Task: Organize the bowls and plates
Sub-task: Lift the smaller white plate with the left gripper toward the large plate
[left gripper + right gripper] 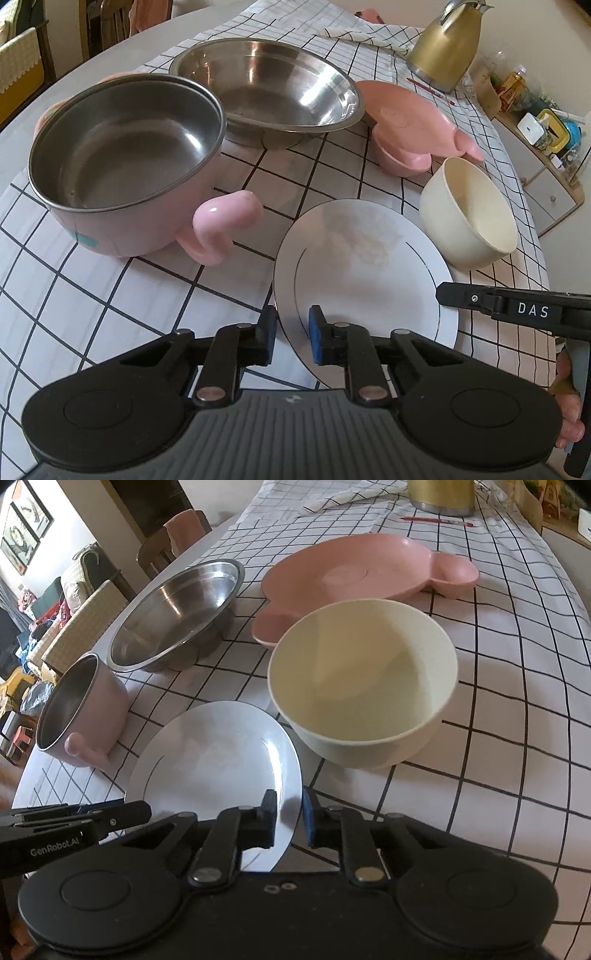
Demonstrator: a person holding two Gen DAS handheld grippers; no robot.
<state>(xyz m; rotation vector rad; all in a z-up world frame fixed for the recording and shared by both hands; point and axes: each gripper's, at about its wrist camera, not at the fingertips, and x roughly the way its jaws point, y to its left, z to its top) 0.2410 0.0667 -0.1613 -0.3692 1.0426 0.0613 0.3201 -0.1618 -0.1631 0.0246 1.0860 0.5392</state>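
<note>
So you've got the white plate (364,273) pinched from both sides at its near rim, sitting on the checked tablecloth (110,295) right in front of you. Your left gripper (291,334) is closed down on the plate's left edge, pads either side of the rim, and your right gripper (287,821) is doing the same on the right edge. No earlier shot to compare, so I'm only going by how it sits now. Two grips on a thin flat plate makes sense to me: it lies flush on the cloth, so one pinch would probably let it tip. It's empty, maybe a faint smudge in the middle. Just beyond it, the cream bowl (364,686) is empty too and nearly touching the plate's far edge, so watch that when you lift. Left of the plate is the pink pot (125,166) with the steel lining, nothing in it. Behind that, the wide steel bowl (266,88), also empty, and the pink shaped dish (369,572) beside it. The gold kettle (443,48) stands at the far end, well out of your way.
</note>
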